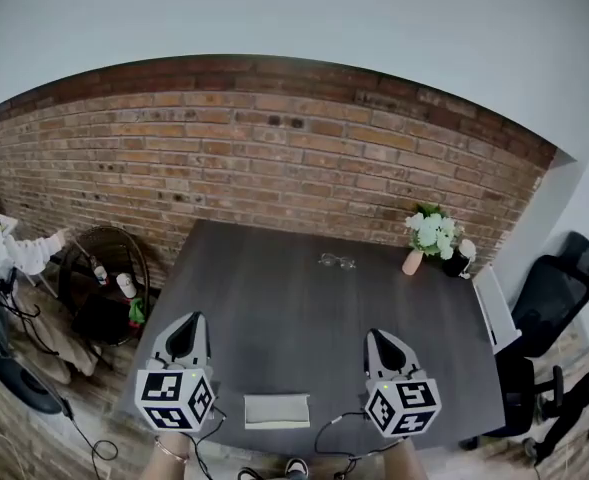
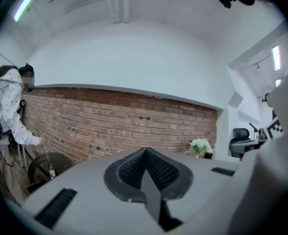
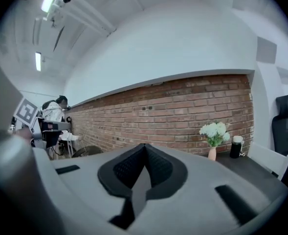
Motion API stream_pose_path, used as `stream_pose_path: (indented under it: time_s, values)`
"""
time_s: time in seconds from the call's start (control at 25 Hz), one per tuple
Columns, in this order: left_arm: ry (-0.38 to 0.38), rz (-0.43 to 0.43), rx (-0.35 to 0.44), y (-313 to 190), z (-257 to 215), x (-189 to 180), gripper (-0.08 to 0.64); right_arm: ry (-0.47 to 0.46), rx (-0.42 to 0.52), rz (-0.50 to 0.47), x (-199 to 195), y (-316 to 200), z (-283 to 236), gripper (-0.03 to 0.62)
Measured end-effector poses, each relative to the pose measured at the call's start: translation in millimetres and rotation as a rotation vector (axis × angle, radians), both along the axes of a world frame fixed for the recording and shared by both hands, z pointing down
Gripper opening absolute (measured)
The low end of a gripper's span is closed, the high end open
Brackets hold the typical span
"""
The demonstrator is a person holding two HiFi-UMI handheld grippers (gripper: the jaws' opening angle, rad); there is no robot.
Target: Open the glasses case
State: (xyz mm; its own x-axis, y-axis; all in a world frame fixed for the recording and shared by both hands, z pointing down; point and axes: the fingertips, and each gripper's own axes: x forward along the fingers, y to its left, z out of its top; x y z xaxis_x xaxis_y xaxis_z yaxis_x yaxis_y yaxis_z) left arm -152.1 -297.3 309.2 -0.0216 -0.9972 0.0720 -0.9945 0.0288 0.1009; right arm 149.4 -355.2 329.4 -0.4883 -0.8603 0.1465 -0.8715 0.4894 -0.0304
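Both grippers are shut with nothing in them: the left gripper's (image 1: 186,334) jaws meet at a point in its own view and the right gripper's (image 1: 385,348) do the same, each camera looking past the closed tips at the brick wall (image 1: 274,138) rather than at any object. Neither touches anything. They hover above the near part of the dark table (image 1: 274,313), level with one another and well apart. Between them, close to the table's near edge, lies the glasses case (image 1: 277,410) — a pale flat rectangle, apparently closed. The spacing looks deliberate: one gripper to each side of the case suits steadying the base while the other raises the lid, though I cannot tell which long edge carries the hinge. Opening has not begun. Farther off, past the table's middle, a pair of glasses (image 1: 337,261) lies by itself, and a vase of white flowers (image 1: 429,236) stands toward the far right corner.
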Motion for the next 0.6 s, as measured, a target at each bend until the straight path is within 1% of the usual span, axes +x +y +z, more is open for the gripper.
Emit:
stream_pose_path:
  time_s: [0.08, 0.16, 0.36, 0.6]
  values:
    - [-0.001, -0.002, 0.037, -4, -15, -4, -0.005, -0.004, 0.021, 0.034, 9, -5, -11, 0.003]
    - [-0.003, 0.001, 0.052, -8, -21, -4, -0.005, -0.011, 0.025, 0.062, 17, -8, -15, 0.003]
    - [-0.004, 0.028, 0.042, -17, -18, 6, -0.005, -0.021, -0.005, 0.086, 22, -12, -7, 0.003]
    - [-0.001, 0.045, 0.026, -29, -11, 11, -0.005, 0.032, -0.010, 0.097, 16, -15, 0, 0.002]
